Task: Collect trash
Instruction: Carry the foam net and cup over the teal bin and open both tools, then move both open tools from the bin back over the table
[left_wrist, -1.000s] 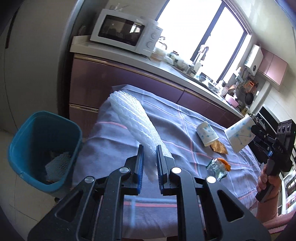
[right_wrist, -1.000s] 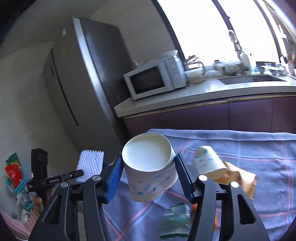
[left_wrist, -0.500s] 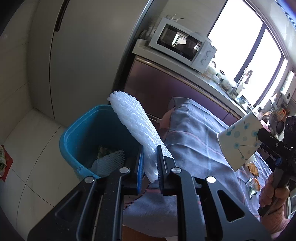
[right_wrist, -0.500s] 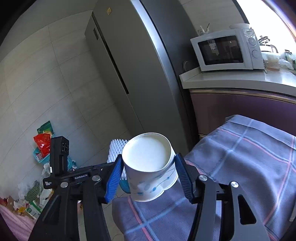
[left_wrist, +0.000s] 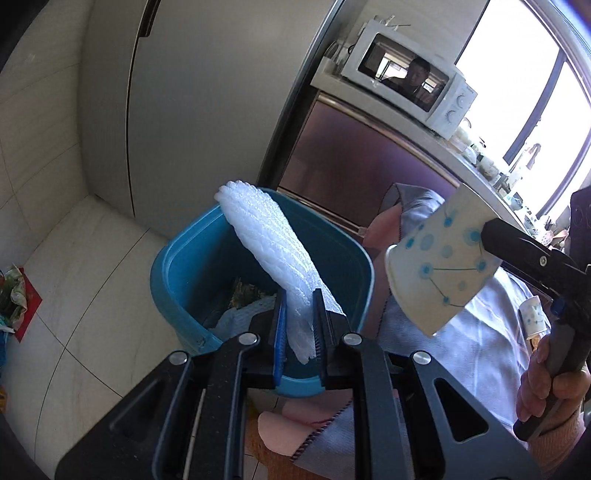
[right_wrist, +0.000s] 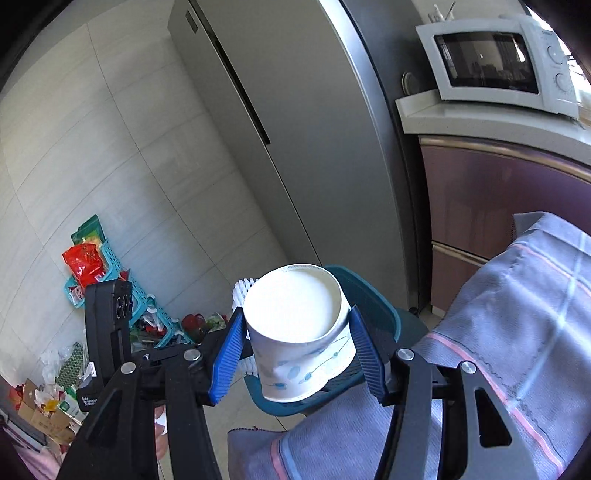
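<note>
The left claw (left_wrist: 298, 325) pinches a white foam net (left_wrist: 269, 254) above the blue bin (left_wrist: 184, 254); the right claw (right_wrist: 297, 354) pinches a paper cup (right_wrist: 299, 339) beside it.

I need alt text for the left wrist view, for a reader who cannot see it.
The left gripper holds a white foam net sleeve over an open blue trash bin with trash inside. At right, the right gripper holds a dotted paper cup beside the bin, above a table with a checked cloth.
</note>
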